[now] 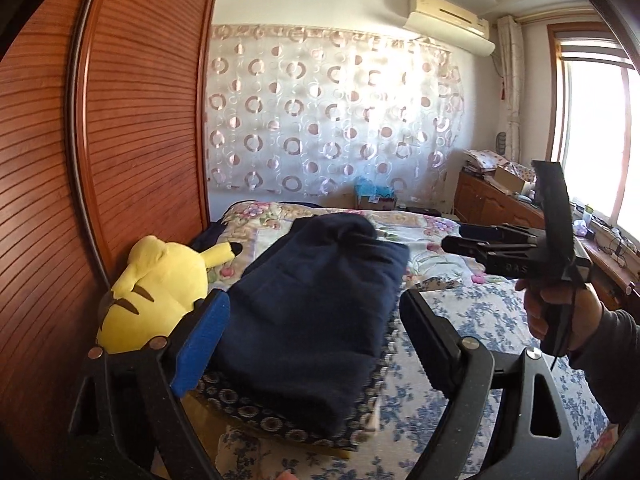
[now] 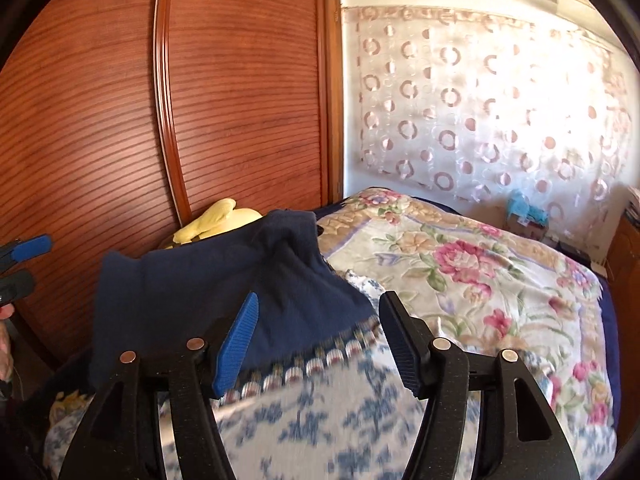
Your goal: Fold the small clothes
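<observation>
A folded navy garment [image 1: 316, 320] lies on the bed [image 1: 492, 320], filling the lower middle of the left wrist view, with its far end bunched up toward the flowered quilt [image 2: 460, 264]. The left gripper [image 1: 316, 332] stands with its fingers wide apart on either side of the garment, nothing between the pads. The right gripper [image 2: 318, 344] is likewise spread, its blue pad [image 2: 236, 348] over the cloth's near edge, holding nothing. Only the left wrist view shows the yellow plush toy [image 1: 160, 284] whole, lying beside the garment against the wooden wardrobe [image 1: 140, 120]; the other view shows just a yellow sliver behind the cloth. The left view alone takes in the air conditioner [image 1: 448, 24] at upper right, the window [image 1: 600, 128], the cluttered cabinet below it, and the person's hand [image 1: 560, 312] on the right gripper's handle, where pale letters appear but are too blurred to read.
</observation>
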A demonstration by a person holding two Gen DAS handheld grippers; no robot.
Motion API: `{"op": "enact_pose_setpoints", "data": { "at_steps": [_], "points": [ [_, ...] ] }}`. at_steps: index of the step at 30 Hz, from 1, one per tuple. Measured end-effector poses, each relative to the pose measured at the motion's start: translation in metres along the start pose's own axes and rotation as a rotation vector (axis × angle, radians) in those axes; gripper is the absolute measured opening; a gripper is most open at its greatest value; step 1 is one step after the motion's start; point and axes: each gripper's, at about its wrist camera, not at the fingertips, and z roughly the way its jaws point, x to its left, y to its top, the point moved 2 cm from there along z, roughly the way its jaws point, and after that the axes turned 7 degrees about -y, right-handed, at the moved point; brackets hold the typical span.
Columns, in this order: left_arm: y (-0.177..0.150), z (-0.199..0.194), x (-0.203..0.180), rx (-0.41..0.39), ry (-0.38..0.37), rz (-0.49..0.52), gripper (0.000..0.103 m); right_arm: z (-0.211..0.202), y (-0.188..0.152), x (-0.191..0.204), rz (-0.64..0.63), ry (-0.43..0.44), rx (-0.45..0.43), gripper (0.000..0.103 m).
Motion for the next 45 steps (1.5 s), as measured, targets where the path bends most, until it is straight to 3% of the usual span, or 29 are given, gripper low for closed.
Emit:
{"op": "enact_pose_setpoints", "data": {
  "at_steps": [7, 17, 24, 32, 45],
  "points": [
    [0.001, -0.011, -0.053, 0.002, -0.021, 0.031, 0.087, -0.094, -0.032, -0.003, 0.076, -0.044, -0.043, 0.072],
    [-0.014, -0.032, -0.123, -0.021, -0.053, 0.072, 0.087, -0.236, -0.087, 0.020, 0.170, -0.255, -0.131, 0.074],
    [-0.026, -0.045, -0.155, -0.014, -0.071, 0.091, 0.087, -0.312, -0.121, 0.049, 0.226, -0.369, -0.161, 0.074],
    [-0.033, -0.055, -0.176, -0.020, -0.098, 0.111, 0.087, -0.336, -0.137, 0.087, 0.265, -0.423, -0.168, 0.074],
    [-0.034, -0.058, -0.182, -0.020, -0.104, 0.112, 0.087, -0.334, -0.142, 0.093, 0.269, -0.431, -0.172, 0.074]
  ]
}}
